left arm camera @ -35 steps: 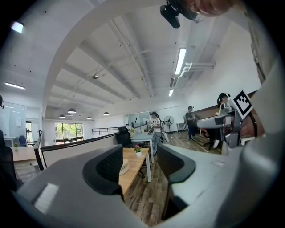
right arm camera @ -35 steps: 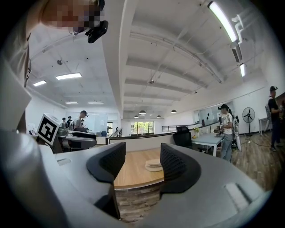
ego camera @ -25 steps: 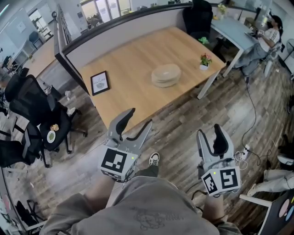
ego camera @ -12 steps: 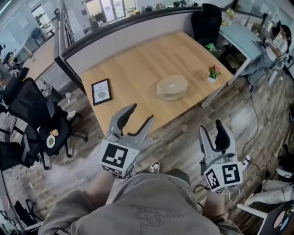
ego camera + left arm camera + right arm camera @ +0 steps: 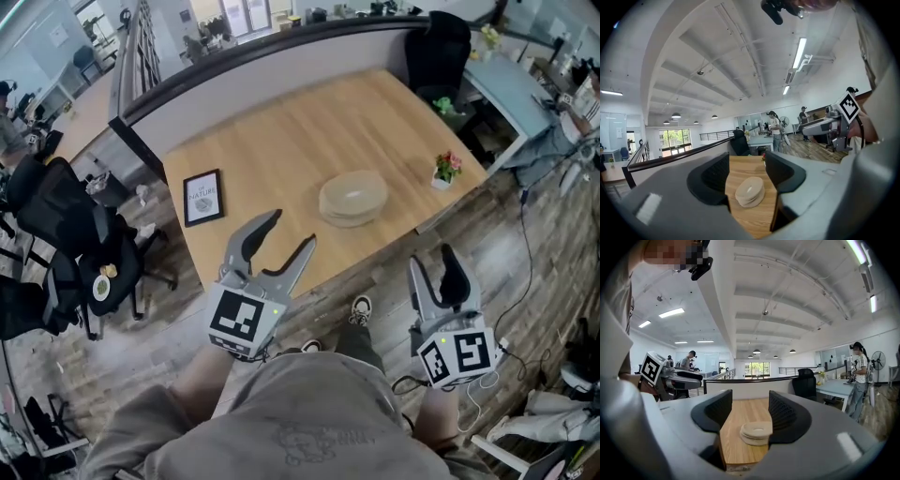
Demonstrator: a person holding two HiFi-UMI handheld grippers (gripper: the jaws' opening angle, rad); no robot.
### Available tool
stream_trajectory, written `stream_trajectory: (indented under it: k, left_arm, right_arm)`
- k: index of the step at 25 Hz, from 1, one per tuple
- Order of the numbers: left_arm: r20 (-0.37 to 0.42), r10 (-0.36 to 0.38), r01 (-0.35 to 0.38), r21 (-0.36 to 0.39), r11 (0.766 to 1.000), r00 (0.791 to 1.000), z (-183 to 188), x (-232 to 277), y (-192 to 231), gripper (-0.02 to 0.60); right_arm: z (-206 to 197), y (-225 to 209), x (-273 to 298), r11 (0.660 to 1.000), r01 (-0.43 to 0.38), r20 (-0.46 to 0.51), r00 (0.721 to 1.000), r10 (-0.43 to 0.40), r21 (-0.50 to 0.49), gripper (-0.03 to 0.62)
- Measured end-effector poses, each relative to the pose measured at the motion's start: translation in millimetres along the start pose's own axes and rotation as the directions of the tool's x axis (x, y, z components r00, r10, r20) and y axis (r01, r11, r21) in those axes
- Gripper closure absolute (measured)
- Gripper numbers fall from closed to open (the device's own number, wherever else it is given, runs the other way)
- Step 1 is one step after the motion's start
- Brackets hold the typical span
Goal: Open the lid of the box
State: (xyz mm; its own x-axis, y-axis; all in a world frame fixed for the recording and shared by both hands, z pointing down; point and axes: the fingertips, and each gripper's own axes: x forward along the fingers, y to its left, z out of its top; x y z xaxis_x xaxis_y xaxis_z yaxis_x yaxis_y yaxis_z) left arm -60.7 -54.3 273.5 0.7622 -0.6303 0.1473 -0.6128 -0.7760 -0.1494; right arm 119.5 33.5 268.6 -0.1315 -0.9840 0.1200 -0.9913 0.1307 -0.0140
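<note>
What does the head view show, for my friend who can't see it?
The left gripper and right gripper, both open and empty, point toward a wooden table. On it sit a round beige box, a framed picture and a small flower pot.

table: light wooden rectangular tabletop [image 5: 281,155], centre of frame
picture: black-framed print [image 5: 202,197], on the table near its left edge
plant: small pink-flowered plant in white pot [image 5: 446,170], table's right corner
chairs: black mesh office chairs [image 5: 56,211], far left
partition: grey divider wall, dark top [image 5: 272,66], behind table
floor: grey-brown wood planks [image 5: 511,253], lower right
</note>
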Motion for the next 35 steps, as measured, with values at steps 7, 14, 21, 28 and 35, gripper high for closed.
stream_trajectory:
  k: [7,14,21,28,35]
  left_arm:
    - [-0.028,0.087,-0.087,0.001,0.996,0.996,7.4,68.1,19.2,0.339]
    - [-0.01,0.248,-0.248,-0.014,0.969,0.969,19.9,125.5,38.8,0.339]
    - [-0.014,0.346,-0.346,-0.023,0.938,0.938,28.0,160.0,37.2,0.339]
    - [-0.024,0.406,-0.407,-0.032,0.913,0.913,21.6,149.9,46.8,0.341]
    - [-0.048,0.388,-0.391,-0.053,0.919,0.92,7.9,139.1,64.2,0.339]
  right_arm:
    - [6.1,-53.3,68.1,0.993,-0.116,-0.011,0.993,0.116,0.002,0.364]
    - [9.2,-117.0,129.4,0.975,-0.22,-0.014,0.975,0.22,0.004,0.365]
    - [5.4,-162.7,172.5,0.949,-0.313,-0.033,0.949,0.313,-0.015,0.365]
    - [7.2,-160.6,195.8,0.931,-0.364,-0.044,0.931,0.362,-0.031,0.365]
    - [-0.4,-134.0,204.3,0.925,-0.379,-0.086,0.923,0.376,-0.027,0.364]
